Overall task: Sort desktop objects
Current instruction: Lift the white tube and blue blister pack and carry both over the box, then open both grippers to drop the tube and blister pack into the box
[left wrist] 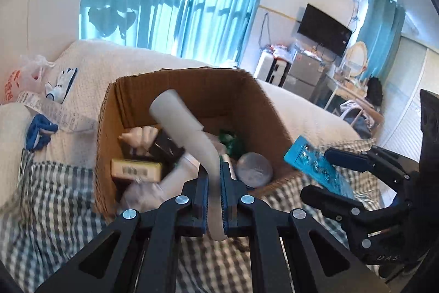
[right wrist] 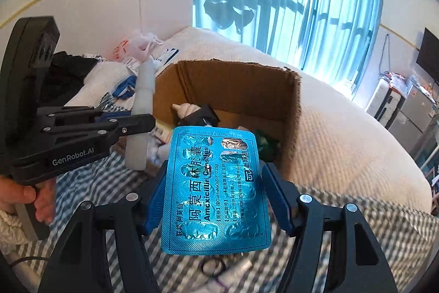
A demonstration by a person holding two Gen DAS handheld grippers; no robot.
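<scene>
The left gripper (left wrist: 214, 177) clamps a white tube (left wrist: 183, 122) above the cardboard box (left wrist: 192, 84); the right gripper (right wrist: 216, 191), beside the box, pinches a blue blister pack (right wrist: 216, 188).

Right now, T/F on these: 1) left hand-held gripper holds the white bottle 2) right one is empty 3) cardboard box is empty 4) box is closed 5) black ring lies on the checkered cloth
1) True: the left hand-held gripper is clamped on the white bottle, held above the box.
2) False: the right hand-held gripper holds a blue blister pack.
3) False: the cardboard box already holds several items, a barcoded packet among them.
4) False: its top is open.
5) True: a black ring lies on the checkered cloth, below the blister pack in the right wrist view.
</scene>
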